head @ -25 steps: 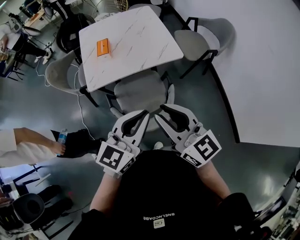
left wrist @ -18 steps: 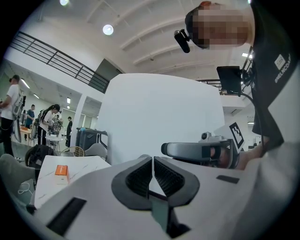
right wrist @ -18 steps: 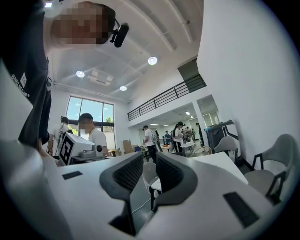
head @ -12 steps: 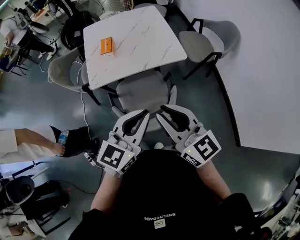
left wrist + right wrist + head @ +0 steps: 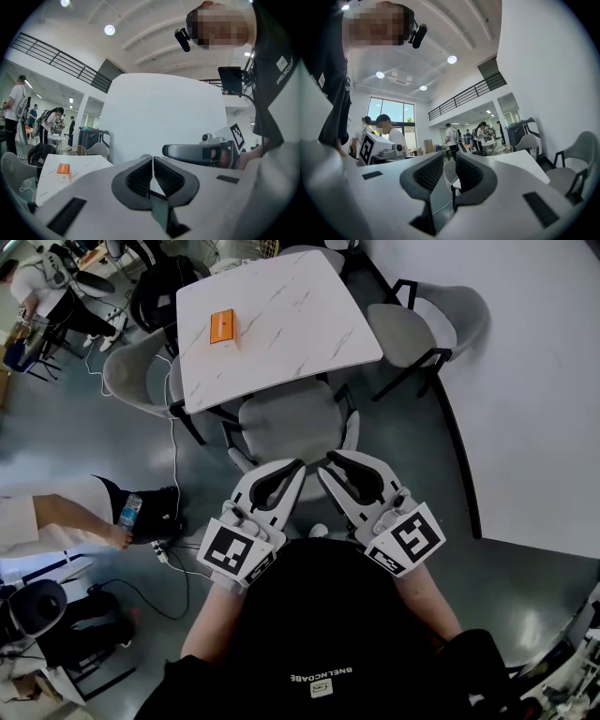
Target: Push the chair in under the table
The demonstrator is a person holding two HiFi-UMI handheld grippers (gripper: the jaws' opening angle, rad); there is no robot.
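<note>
Head view: the grey chair (image 5: 289,418) stands at the counter's (image 5: 300,315) near edge, seat mostly out and no further in than a second ago, the left gripper's (image 5: 289,470) jaws together, the right gripper's (image 5: 334,465) just narrowed on nothing.

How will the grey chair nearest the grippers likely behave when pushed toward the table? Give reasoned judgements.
Probably stiff: the chair looks like a moulded shell seat. It likely slides rather than rolls, since the floor looks smooth and no wheels show. Pushed high on the backrest, it might tip forward.
</note>
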